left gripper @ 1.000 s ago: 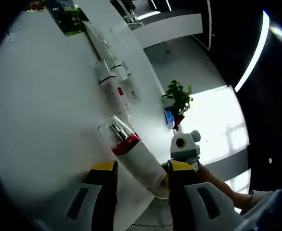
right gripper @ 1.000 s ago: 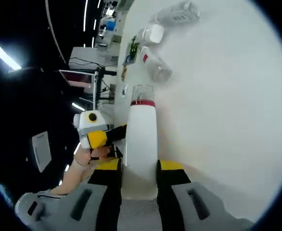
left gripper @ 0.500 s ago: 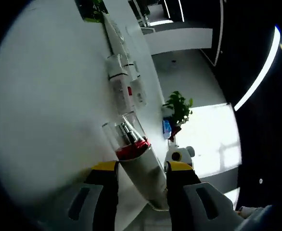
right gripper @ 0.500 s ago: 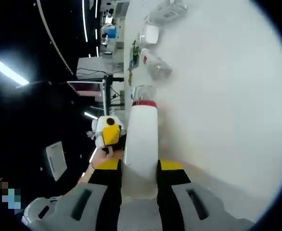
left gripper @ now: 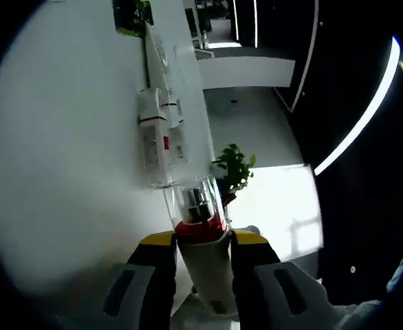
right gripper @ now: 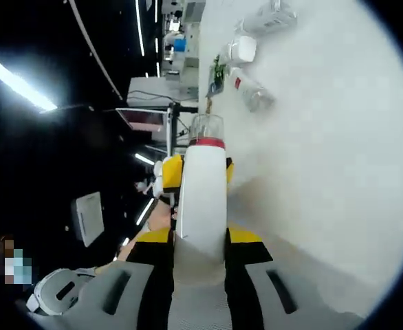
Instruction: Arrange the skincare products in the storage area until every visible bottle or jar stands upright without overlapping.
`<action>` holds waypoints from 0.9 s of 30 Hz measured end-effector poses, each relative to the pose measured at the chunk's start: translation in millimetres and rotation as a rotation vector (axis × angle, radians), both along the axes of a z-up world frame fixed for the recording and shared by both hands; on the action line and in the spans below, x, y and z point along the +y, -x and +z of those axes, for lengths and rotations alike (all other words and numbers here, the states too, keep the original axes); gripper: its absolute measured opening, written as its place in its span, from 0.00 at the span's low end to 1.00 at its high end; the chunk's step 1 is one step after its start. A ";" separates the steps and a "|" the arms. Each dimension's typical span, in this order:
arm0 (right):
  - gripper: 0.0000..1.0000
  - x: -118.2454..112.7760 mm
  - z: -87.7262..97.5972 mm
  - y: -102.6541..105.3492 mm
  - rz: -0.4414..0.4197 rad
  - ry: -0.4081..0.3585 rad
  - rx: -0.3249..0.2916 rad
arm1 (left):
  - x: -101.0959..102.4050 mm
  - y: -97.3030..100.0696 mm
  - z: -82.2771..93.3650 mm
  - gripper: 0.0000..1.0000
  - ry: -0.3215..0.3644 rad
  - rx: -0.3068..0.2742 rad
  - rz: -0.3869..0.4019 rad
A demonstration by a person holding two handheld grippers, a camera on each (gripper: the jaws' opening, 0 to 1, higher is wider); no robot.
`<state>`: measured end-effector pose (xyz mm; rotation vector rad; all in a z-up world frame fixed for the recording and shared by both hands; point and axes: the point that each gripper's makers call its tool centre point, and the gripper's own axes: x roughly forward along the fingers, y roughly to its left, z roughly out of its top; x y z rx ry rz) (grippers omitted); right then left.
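- Above the white worktop [right gripper: 339,151], a white bottle [right gripper: 201,199] with a red collar and clear cap is clasped at its base by the right gripper [right gripper: 200,240], with jaws pressed on both sides.
- In the left gripper view, the same bottle [left gripper: 205,258] is pinched just below its red collar by the left gripper [left gripper: 200,240], the clear cap pointing towards the worktop [left gripper: 64,151].
- Other bottles [left gripper: 157,141] are seen lying flat near the worktop edge; a jar [right gripper: 241,49] and further bottles [right gripper: 253,93] are seen well apart in the right gripper view.
- The step in hand is judged to be standing the bottle up: the base should be turned down to the worktop, lowered onto bare surface clear of the lying bottles, and released one gripper at a time.
- Tipping is the likely risk if both are let go together.
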<state>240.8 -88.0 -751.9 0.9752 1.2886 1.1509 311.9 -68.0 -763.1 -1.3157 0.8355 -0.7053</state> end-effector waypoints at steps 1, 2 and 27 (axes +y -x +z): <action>0.27 -0.3 0.5 1.5 0.003 -0.001 -0.002 | 0.4 -0.2 0.1 0.23 0.003 0.003 0.000; 0.27 -0.3 1.1 2.4 0.006 -0.001 -0.009 | 1.4 -0.1 1.4 0.23 0.015 0.014 -0.005; 0.27 1.4 1.2 18.5 0.145 0.061 -0.290 | -19.0 11.6 39.7 0.22 -0.058 -0.219 -0.124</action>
